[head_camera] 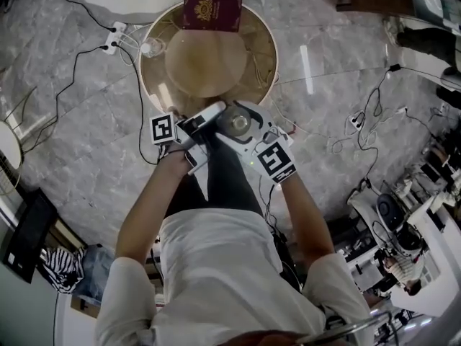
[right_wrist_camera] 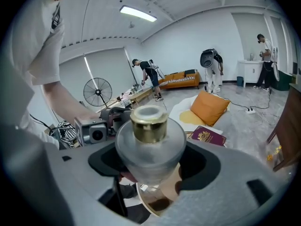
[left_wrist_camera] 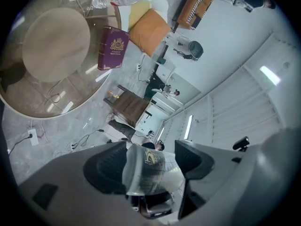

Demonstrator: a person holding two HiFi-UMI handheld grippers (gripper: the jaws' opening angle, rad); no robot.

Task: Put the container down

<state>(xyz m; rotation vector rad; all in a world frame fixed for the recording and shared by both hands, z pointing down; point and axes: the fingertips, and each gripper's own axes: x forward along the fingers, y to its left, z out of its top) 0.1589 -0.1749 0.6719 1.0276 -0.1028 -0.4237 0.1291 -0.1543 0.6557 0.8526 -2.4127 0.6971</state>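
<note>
No readable text anywhere: gold crest (head_camera: 206,8) on the maroon book (head_camera: 212,12), lettering beneath it too small.

The head view looks steeply down from above the person's shoulders onto the round glass table (head_camera: 268,63). The left gripper view, rolled sideways, faces across that table (left_wrist_camera: 56,46), with a clear piece (left_wrist_camera: 153,171) right at its lens. The right gripper view looks level across the room, the frosted container (right_wrist_camera: 149,145) close up. All three catch the maroon book (head_camera: 212,12) (left_wrist_camera: 113,47) (right_wrist_camera: 207,136).
</note>
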